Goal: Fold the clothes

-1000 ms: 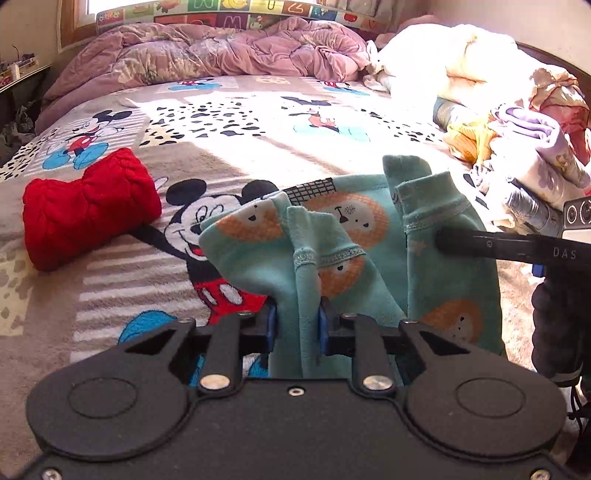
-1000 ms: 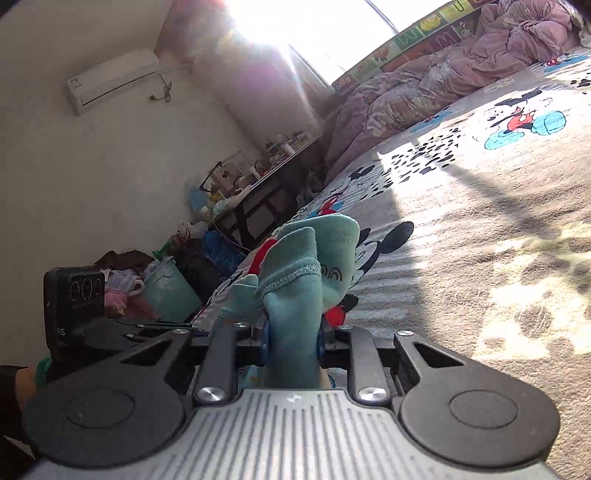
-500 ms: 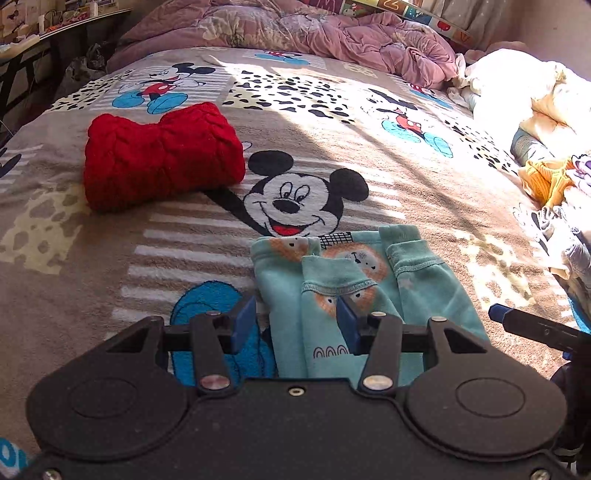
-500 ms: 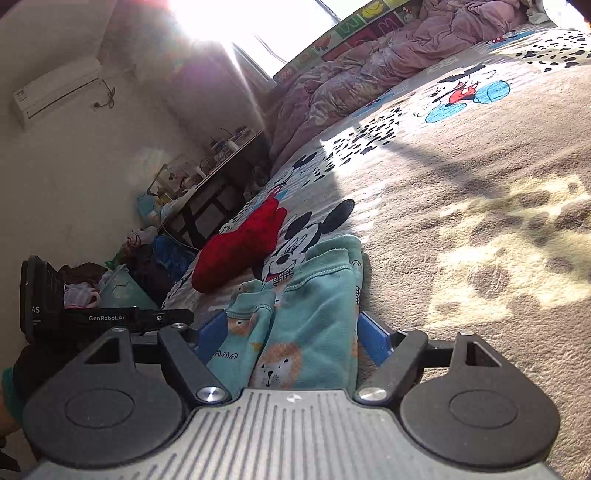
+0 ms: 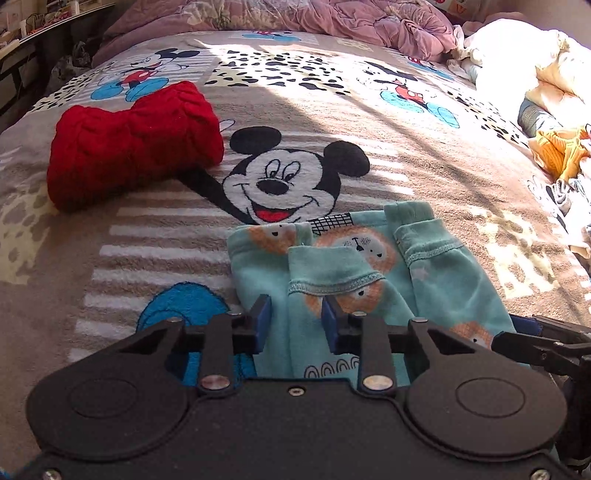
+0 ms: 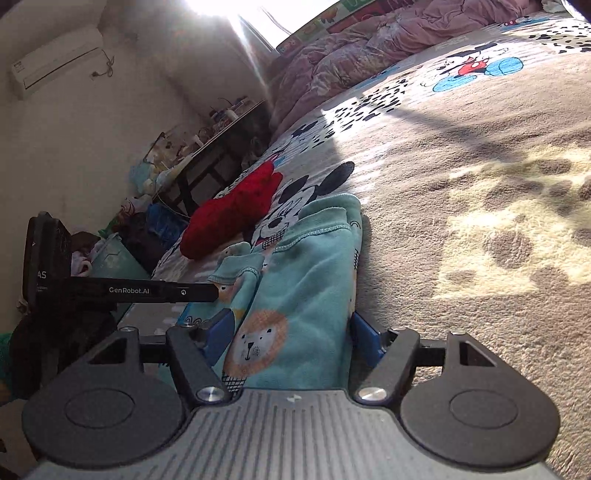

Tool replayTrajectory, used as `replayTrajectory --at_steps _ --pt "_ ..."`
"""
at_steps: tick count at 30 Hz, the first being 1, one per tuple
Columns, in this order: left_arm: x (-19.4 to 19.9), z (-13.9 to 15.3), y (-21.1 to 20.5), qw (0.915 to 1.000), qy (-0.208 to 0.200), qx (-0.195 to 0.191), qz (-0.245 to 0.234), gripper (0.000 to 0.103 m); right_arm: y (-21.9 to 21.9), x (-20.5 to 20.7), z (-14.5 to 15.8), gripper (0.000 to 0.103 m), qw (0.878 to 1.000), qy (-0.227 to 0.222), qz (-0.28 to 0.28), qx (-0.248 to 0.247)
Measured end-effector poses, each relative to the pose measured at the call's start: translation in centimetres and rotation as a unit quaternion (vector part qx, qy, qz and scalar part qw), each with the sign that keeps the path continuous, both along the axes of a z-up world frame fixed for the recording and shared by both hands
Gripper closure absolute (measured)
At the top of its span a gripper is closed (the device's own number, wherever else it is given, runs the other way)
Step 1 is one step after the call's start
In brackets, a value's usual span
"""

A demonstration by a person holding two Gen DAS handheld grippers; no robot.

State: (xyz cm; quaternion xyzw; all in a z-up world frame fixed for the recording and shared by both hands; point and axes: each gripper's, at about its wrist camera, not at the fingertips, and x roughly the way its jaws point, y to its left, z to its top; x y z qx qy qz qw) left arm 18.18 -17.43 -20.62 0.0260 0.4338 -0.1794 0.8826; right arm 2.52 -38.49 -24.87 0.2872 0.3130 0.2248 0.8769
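Both the left tool and right tool sit spread over the teal garment, hiding its near edge.

left tool: jaws parted, low | right tool: jaws wide apart, low

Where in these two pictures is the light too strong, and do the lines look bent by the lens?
Right wrist view: window glare washes out the top and hazes the wall. Left wrist view: hard sun patches on the blanket and the white bedding; the teal garment stays readable. Both views bow toward the edges.
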Motion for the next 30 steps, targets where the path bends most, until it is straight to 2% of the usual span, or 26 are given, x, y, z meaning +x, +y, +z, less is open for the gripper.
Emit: replayTrajectory --at_steps 4,8,9,11,15,18,26,30 --pt "0.7 0.4 -0.6 0.9999 -0.001 -0.011 0.009 0.077 -0.4 0.0 -0.2 0.034 1.0 0.004 -0.003 0.01" --pt "1.3 0.0 -1.6 0.9999 0.004 0.004 0.015 0.077 -0.3 -0.3 -0.3 0.034 1.0 0.002 -0.001 0.008" --pt "1.3 -0.1 -1.8 0.9998 0.004 0.012 0.014 0.078 -0.3 -0.3 -0.3 0.034 1.0 0.002 -0.001 0.007" --pt "1.1 0.1 -2.3 0.9993 -0.005 0.036 0.008 0.093 -0.6 -0.3 -0.3 0.034 1.0 0.002 -0.001 0.01" --pt "0.1 2.2 -2.1 0.998 -0.035 0.053 -0.001 0.097 -0.8 -0.3 0.0 0.034 1.0 0.004 -0.005 0.003" --pt "-0.8 4.6 -0.3 0.9967 -0.059 0.053 0.019 0.097 -0.6 -0.3 0.8 0.034 1.0 0.0 -0.009 -0.021" --pt "-5.6 10.4 7.3 0.988 -0.102 0.067 0.094 0.097 -0.9 -0.9 0.9 0.033 1.0 0.008 -0.008 -0.016" --pt "-9.2 11.4 11.5 0.9812 -0.104 0.103 0.125 0.097 -0.8 -1.0 0.6 0.033 1.0 0.014 -0.008 -0.012"
